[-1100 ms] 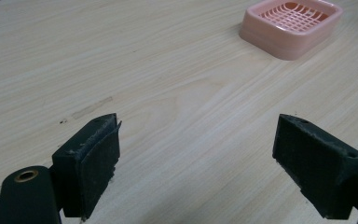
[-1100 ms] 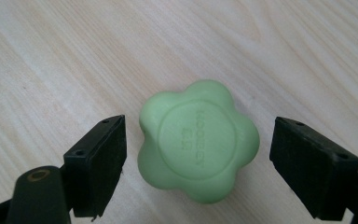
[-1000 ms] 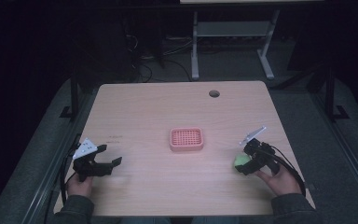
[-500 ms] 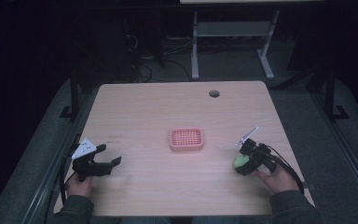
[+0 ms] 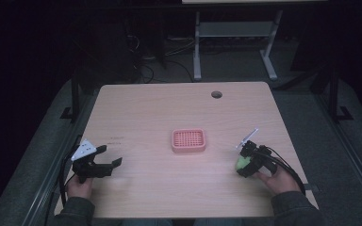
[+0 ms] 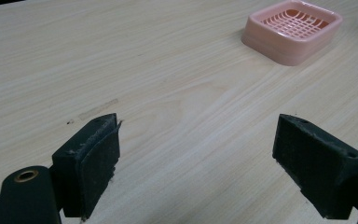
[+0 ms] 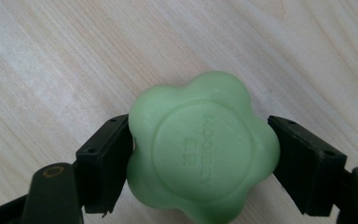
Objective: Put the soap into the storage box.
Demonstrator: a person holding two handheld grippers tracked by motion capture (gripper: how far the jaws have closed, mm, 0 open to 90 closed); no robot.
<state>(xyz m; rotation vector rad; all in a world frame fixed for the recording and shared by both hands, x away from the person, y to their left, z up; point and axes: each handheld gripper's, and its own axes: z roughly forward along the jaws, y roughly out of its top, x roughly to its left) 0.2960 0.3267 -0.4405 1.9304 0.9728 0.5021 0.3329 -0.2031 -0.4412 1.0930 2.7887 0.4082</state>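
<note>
The green flower-shaped soap (image 7: 203,149) sat near the table's (image 5: 160,108) right front edge, clamped in your right gripper (image 5: 248,160). The pink soap dish (image 5: 188,140) lay mid-table. Your left gripper (image 6: 200,163) gaped, holding nothing.

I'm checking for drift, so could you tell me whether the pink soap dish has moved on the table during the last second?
No. The pink soap dish sits at the same spot mid-table, unchanged relative to the round hole near the table's far edge.
</note>
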